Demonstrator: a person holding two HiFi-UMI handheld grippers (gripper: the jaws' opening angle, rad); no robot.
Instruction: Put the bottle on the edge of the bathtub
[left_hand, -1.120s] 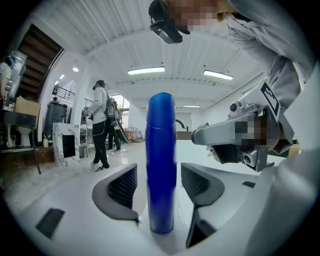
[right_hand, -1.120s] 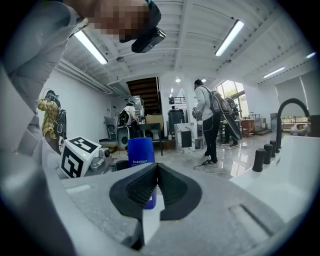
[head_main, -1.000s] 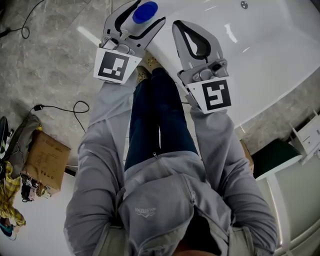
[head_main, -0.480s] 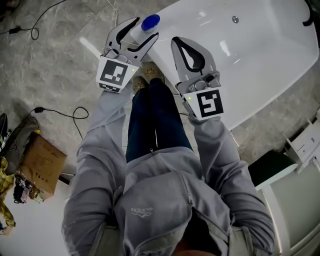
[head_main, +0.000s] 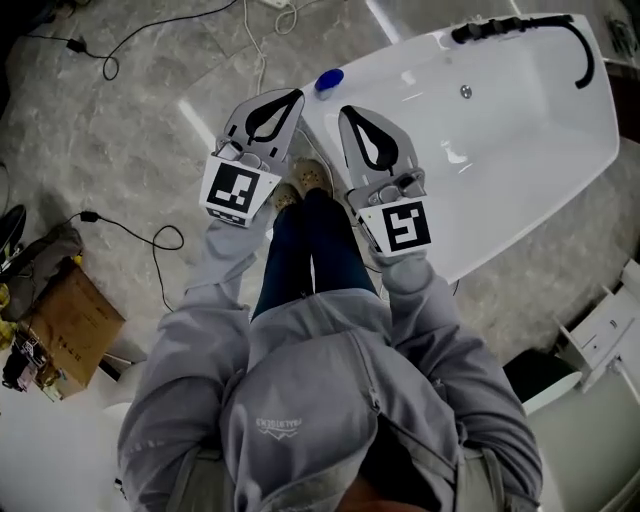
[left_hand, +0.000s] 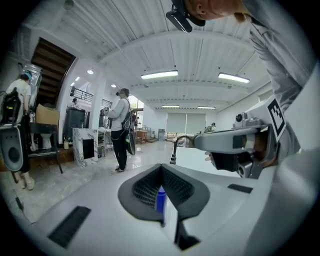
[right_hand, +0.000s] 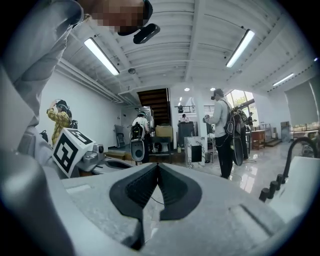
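The bottle (head_main: 329, 80) stands on the bathtub (head_main: 560, 100) rim at upper centre, just past the left gripper (head_main: 296, 96), whose jaws have just closed on nothing; the right gripper (head_main: 347, 111) is pinched together, also empty.

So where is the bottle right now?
In the head view, the blue-capped bottle stands on the rim of the bathtub, just beyond the left gripper, whose jaws have just closed empty.

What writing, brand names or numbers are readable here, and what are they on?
No text reads clearly.
Hoodie: small logo with a line of print, too blurred to read.
Cardboard box: dark print on its side, too small to read.
Marker cubes: black-and-white square patterns, no letters.
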